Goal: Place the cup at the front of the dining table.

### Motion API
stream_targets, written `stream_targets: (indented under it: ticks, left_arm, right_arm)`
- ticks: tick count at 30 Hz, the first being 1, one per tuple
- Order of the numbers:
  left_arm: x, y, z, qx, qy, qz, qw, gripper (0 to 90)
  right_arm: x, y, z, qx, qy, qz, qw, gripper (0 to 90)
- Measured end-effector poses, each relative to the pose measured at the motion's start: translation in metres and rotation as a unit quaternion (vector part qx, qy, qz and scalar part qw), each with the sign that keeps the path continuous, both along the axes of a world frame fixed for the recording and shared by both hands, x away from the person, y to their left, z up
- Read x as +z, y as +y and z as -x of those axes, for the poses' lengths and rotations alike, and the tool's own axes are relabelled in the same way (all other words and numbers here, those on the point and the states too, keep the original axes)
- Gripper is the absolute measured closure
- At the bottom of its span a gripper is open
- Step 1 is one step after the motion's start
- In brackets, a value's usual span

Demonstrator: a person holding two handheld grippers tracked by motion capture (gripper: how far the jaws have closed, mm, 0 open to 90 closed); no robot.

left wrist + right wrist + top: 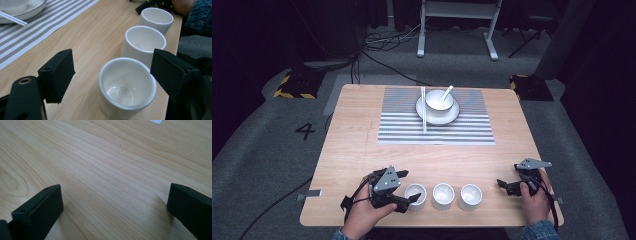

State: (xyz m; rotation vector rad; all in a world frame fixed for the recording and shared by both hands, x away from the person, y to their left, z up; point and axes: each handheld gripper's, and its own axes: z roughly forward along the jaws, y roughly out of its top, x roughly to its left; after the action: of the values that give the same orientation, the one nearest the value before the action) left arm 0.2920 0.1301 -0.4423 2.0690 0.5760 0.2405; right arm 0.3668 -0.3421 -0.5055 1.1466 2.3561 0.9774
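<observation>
1. Step in hand, as I read it: L gripper [408, 186] is going for the nearest white cup [127, 87], first in a row of three at the near table edge. Jaws spread wide, one each side of the cup, not yet touching it in the left gripper view; nothing held.
2. To do it well: centre the cup between the pads before squeezing. One jaw sits just beside the rim, the other stands farther off, so shift a bit toward the far jaw or the cup will get shoved sideways.
3. Keep clear of the middle cup [145, 42]; it stands close behind the first. A skewed close could knock it into the third cup [156, 20].
4. Grip on the wall below the rim, w/ jaws level; lift straight up.
5. R gripper [512, 186] rests low over bare wooden table [105, 170] at the near right, jaws apart, empty. Prob. best left parked.
6. Materials: cups are glazed white ceramic, handleless, round, slightly tapered, glossy inside, so slippery under hard black pads; squeeze firmly but slowly.
7. Table: pale wood-grain top, smooth.
8. Farther back: grey-and-white striped placemat [402, 125], woven look, w/ white plate [451, 118] carrying a bowl [437, 101], spoon [446, 92] in it, chopsticks [423, 110] across the plate's left edge.
</observation>
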Motion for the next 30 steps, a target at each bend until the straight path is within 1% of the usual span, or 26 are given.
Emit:
stream_targets:
  ticks: [4, 5, 6, 7, 8, 11, 12, 15, 16, 19, 20, 21, 22, 23, 30]
  left_arm:
    - [-0.005, -0.005, 0.002, -0.010, 0.004, 0.003, 0.9999, 18.6]
    - [-0.007, -0.007, 0.003, -0.010, 0.005, 0.007, 0.9999, 18.6]
    - [-0.010, -0.009, 0.003, -0.012, 0.001, 0.011, 0.9999, 16.7]
    - [-0.018, -0.012, 0.003, -0.020, 0.003, 0.015, 0.9997, 16.0]
    - [-0.018, -0.012, 0.003, -0.020, 0.003, 0.015, 0.9997, 16.0]
    - [-0.028, -0.015, 0.002, -0.016, 0.008, 0.014, 0.9997, 16.6]
    - [-0.031, -0.015, 0.001, -0.016, 0.017, 0.012, 0.9997, 17.0]
    - [-0.037, -0.016, -0.001, -0.008, 0.025, 0.003, 0.9997, 17.1]
    - [-0.040, -0.017, -0.001, -0.005, 0.030, 0.004, 0.9995, 17.2]
    - [-0.046, -0.019, -0.001, -0.007, 0.035, -0.005, 0.9994, 17.9]
    - [-0.049, -0.020, -0.001, -0.009, 0.037, -0.011, 0.9992, 20.6]
    - [-0.050, -0.021, -0.001, -0.011, 0.038, -0.015, 0.9991, 20.6]
    - [-0.053, -0.022, 0.000, -0.014, 0.039, -0.018, 0.9990, 24.3]
    - [-0.055, -0.022, 0.001, -0.013, 0.034, -0.023, 0.9991, 24.7]
    - [-0.054, -0.023, 0.001, -0.014, 0.030, -0.027, 0.9991, 25.5]
  right_arm:
    - [0.000, 0.000, 0.000, 0.000, 0.000, 0.000, 1.0000, 0.5]
    - [0.000, 0.000, 0.000, 0.000, 0.000, 0.000, 1.0000, 0.5]
    - [0.000, 0.000, 0.000, 0.000, 0.000, 0.000, 1.0000, 0.6]
    - [0.000, 0.000, 0.000, 0.000, 0.000, 0.000, 1.0000, 0.6]
    - [0.000, 0.000, 0.000, 0.000, 0.000, 0.000, 1.0000, 0.6]
    - [0.000, 0.000, 0.000, 0.000, 0.000, 0.000, 1.0000, 0.5]
    - [0.000, 0.000, 0.000, 0.000, 0.000, 0.000, 1.0000, 0.5]
    - [0.000, 0.000, 0.000, 0.000, 0.000, 0.000, 1.0000, 0.5]
    - [0.000, 0.000, 0.000, 0.000, 0.000, 0.000, 1.0000, 0.5]
    - [0.000, 0.000, 0.000, 0.000, 0.000, 0.000, 1.0000, 0.5]
    - [0.000, 0.000, 0.000, 0.000, 0.000, 0.000, 1.0000, 0.5]
    - [0.000, 0.000, 0.000, 0.000, 0.000, 0.000, 1.0000, 0.5]
    - [0.000, 0.000, 0.000, 0.000, 0.000, 0.000, 1.0000, 0.6]
    - [0.000, 0.000, 0.000, 0.000, 0.000, 0.000, 1.0000, 0.5]
    - [0.000, 0.000, 0.000, 0.000, 0.000, 0.000, 1.0000, 0.5]
